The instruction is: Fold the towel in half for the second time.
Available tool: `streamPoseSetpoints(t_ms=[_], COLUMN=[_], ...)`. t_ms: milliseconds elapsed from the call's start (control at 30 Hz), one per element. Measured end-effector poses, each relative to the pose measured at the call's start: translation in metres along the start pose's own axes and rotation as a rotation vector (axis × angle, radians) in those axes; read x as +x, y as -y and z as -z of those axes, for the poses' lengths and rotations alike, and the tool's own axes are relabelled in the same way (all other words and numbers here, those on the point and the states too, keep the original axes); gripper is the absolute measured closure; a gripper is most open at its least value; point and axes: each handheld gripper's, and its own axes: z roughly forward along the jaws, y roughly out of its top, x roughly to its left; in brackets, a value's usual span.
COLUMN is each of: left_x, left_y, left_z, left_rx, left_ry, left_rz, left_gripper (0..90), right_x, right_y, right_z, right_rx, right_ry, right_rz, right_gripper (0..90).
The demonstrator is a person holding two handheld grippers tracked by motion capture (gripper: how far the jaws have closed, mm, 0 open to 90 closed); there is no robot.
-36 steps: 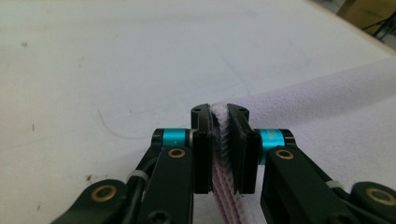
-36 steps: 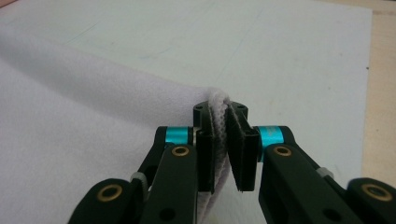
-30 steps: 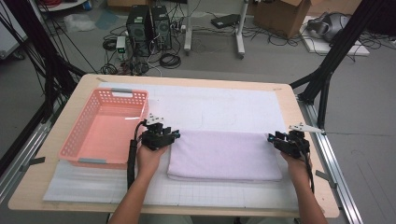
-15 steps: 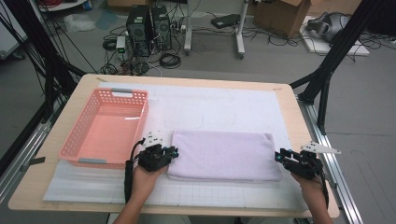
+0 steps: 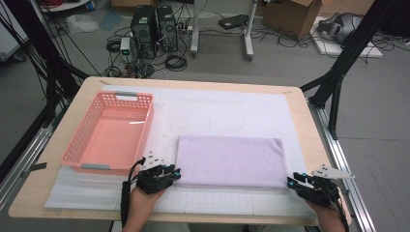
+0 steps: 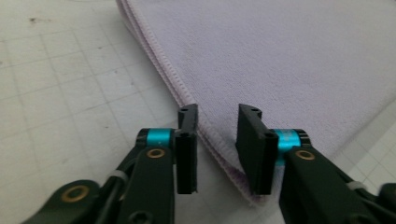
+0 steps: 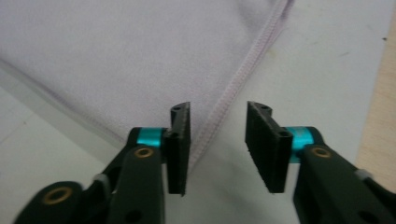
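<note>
Towel [image 5: 231, 160]: folded lilac rectangle, flat on the white mat [image 5: 227, 111] on the desk [image 5: 300, 145], just right of the basket [image 5: 109, 133] — long axis running left to right, away from the basket.
Near edge: the towel side farthest from the basket's far rim and closest to the person; both hands sit at its two ends.
Left gripper [image 5: 167, 173]: at the towel's near corner on the basket side; in the left gripper view [image 6: 215, 140] the stacked hems [image 6: 177, 91] run up between the fingers, corner under the gap.
Left fingers: spread partway, having just been opening — cloth lies between them, not pinched.
Right gripper [image 5: 296, 182]: at the towel's near corner away from the basket; in the right gripper view [image 7: 217, 144] the stitched edge [image 7: 243, 70] slants down to the left finger [image 7: 180, 140], and bare mat shows in the gap.
Right fingers: spread partway, having just been opening, with nothing clamped.
Which hand is nearer: the left, I judge — already over cloth; the right lies just off the corner.
Coming move turns on: each corner lying ahead of its fingers, so closing on both probably lifts the near edge for a fold along the long axis.
</note>
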Motion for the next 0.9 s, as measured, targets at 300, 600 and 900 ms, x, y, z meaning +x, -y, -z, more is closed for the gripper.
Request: streamPoseSetpoints(t_ms=[300, 600, 900], left_x=[-0.003, -0.002, -0.003], left_y=[-0.008, -0.007, -0.004], left_z=[0.015, 0.018, 0.019], left_rx=[-0.186, -0.215, -0.213], left_ry=[0.099, 0.076, 0.079], left_rz=[0.042, 0.013, 0.005], left_gripper=[33.5, 18.6, 23.9], right_x=[0.002, 0.009, 0.005], right_y=[0.000, 0.000, -0.003], right_z=[0.012, 0.010, 0.010], right_rx=[-0.107, -0.135, -0.160], right_ry=[0.010, -0.021, -0.017], right_rz=[-0.026, 0.024, 0.003], right_gripper=[26.4, 22.1, 19.0])
